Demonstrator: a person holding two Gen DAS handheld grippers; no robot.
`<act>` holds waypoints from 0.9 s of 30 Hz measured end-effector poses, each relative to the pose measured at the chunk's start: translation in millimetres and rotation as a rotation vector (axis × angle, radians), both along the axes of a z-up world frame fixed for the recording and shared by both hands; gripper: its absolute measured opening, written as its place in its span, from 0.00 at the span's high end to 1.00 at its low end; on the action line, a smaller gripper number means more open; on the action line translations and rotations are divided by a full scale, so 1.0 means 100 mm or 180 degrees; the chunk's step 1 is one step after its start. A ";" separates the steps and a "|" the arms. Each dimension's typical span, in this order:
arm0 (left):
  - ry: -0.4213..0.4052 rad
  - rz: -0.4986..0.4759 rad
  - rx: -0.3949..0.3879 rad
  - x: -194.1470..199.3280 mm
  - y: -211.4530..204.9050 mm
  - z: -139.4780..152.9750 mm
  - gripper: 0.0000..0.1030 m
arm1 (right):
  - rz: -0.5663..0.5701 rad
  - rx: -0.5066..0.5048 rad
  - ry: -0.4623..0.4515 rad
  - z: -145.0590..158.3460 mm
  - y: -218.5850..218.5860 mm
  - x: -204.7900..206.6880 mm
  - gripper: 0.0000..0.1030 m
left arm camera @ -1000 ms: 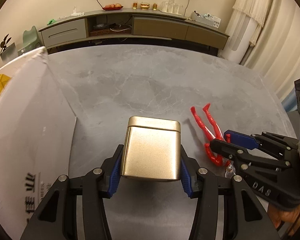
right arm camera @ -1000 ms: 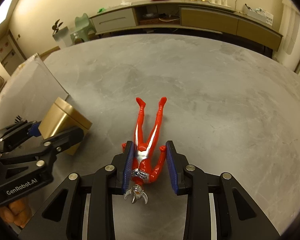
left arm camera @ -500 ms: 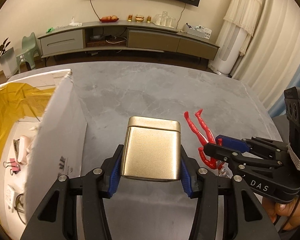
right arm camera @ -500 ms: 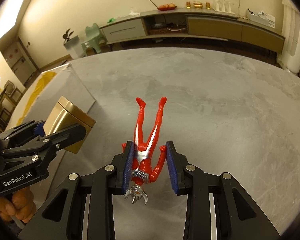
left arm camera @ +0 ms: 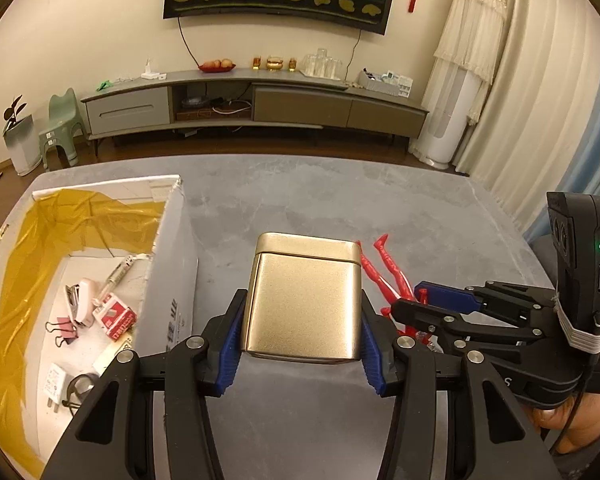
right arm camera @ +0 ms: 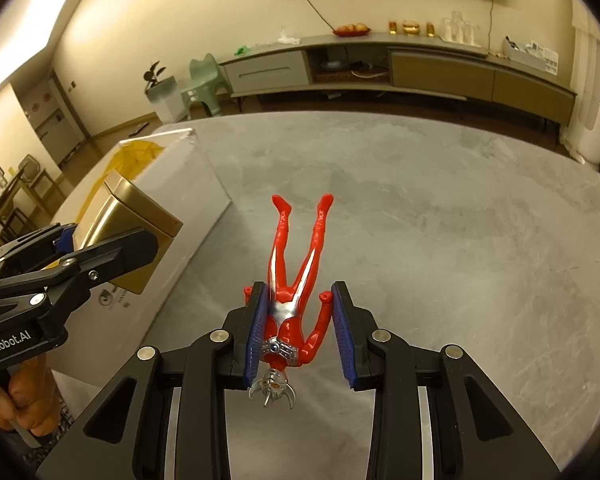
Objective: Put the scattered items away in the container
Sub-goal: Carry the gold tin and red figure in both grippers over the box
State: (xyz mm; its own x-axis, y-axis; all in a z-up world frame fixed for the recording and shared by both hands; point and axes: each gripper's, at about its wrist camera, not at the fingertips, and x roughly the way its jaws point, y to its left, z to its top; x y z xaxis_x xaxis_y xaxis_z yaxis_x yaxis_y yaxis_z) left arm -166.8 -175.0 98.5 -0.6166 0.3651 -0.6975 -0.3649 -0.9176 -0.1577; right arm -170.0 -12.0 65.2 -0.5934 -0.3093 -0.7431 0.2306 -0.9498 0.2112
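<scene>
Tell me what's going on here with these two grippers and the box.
A person is tidying a grey table with two handheld grippers. The left gripper clamps a gold tin, and the right gripper clamps a red toy figure. Both are held above the table beside the open cardboard box, which already holds clips and a stapler. Neither item is in yet.

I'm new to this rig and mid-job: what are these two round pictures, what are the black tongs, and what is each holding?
There is no robot arm: a person holds one set of tongs in each hand. Each round picture comes from a fisheye camera on one set, looking along its fingers. The left tongs grip a gold tin. The right tongs grip a red toy figure, feet pointing away. Both are held above a grey table. At the left stands a white box lined with yellow, already holding a stapler, a pink binder clip and other small items.
</scene>
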 end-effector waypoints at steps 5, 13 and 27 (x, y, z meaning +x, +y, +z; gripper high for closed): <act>0.0082 -0.0012 0.0011 0.12 -0.06 0.12 0.50 | 0.0032 0.0033 0.0067 0.10 -0.10 0.13 0.67; 0.0213 0.0033 0.0049 0.25 -0.24 0.30 0.50 | 0.0072 0.0051 0.0174 0.31 -0.24 0.28 0.67; 0.0404 0.0176 0.0107 0.48 -0.65 0.56 0.50 | 0.0244 0.0071 0.0325 0.57 -0.67 0.45 0.67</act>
State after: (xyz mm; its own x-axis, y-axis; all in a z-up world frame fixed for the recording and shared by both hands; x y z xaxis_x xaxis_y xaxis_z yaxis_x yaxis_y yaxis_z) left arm -118.8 -240.2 154.8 -0.7190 0.3500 -0.6005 -0.3330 -0.9318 -0.1444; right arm -124.8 -78.8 122.0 -0.6416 -0.3409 -0.6871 0.3220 -0.9328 0.1621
